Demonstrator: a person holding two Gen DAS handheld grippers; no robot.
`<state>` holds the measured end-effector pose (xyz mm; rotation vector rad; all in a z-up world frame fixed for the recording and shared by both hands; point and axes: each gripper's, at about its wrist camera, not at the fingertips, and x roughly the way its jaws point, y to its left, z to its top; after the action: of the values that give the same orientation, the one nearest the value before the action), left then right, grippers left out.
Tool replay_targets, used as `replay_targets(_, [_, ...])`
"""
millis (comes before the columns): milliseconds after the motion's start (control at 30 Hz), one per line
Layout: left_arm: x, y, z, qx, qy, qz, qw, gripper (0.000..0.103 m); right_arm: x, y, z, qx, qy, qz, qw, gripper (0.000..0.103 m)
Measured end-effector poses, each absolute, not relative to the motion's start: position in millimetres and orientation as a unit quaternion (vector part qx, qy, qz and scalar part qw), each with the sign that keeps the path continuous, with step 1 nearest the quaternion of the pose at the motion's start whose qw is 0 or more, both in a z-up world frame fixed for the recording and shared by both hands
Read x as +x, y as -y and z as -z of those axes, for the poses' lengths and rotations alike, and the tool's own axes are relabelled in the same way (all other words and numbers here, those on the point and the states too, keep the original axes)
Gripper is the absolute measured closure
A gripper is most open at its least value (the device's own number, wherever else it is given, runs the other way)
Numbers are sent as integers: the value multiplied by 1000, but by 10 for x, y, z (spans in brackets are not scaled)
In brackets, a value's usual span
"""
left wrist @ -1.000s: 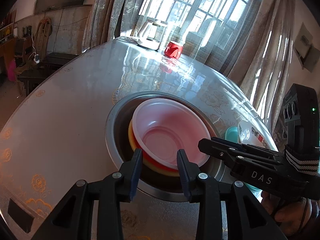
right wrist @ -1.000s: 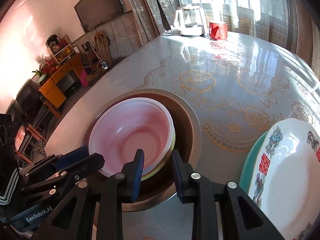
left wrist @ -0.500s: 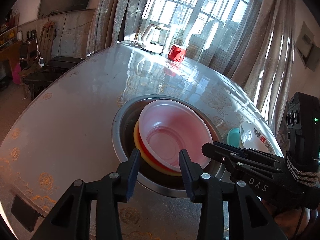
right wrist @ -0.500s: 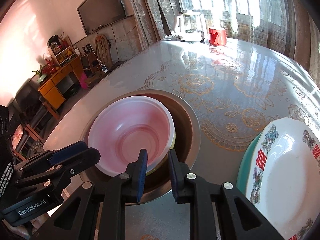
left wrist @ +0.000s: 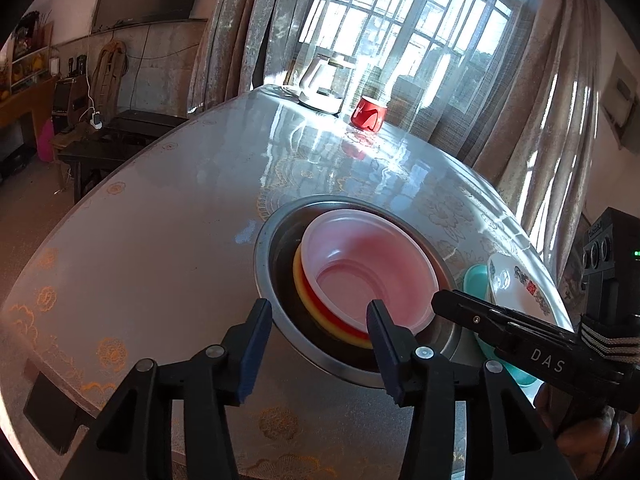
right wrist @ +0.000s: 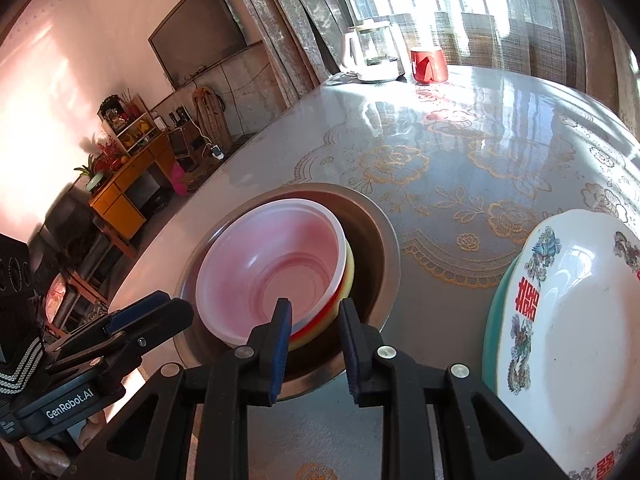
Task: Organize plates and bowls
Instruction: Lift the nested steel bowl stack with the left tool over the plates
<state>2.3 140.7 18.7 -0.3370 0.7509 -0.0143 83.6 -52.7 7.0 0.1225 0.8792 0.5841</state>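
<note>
My left claw (left wrist: 318, 322) has just been opening, nothing between its pads; my right claw (right wrist: 314, 326) stays narrow and empty. The translucent pink plastic bowl (left wrist: 366, 272) sits nested on red and yellow bowls inside the steel basin (left wrist: 264, 268), so stacking looks done. The glossy floral table (right wrist: 460, 160) carries a patterned white plate (right wrist: 580, 320) at three o'clock; curtained windows lie beyond.

The left hand-held gripper (left wrist: 319, 322) has just been opening, empty; the right hand-held gripper (right wrist: 314, 322) stands ajar.
</note>
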Motion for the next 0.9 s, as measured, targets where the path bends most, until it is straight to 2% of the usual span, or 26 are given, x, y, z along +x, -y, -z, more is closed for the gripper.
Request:
replay_targets(333, [19,-1670,-131,-186,-370,-26,910,51,897,815,-68,107,-420,-247,867,77])
replay_targets(500, [94,-1765,-67,-191,-377,-29,906,54,952,808,-15,104,-427,-244,864,77])
replay_targets(600, [165,-1778,-35,-186,-380,-29,906,63,965,748,38,90,-437,-235,864,77])
replay_targets(900, [385,-1703,91,-172,-384,-22,907,70,1013,610,48,40,-439,-241,865,77])
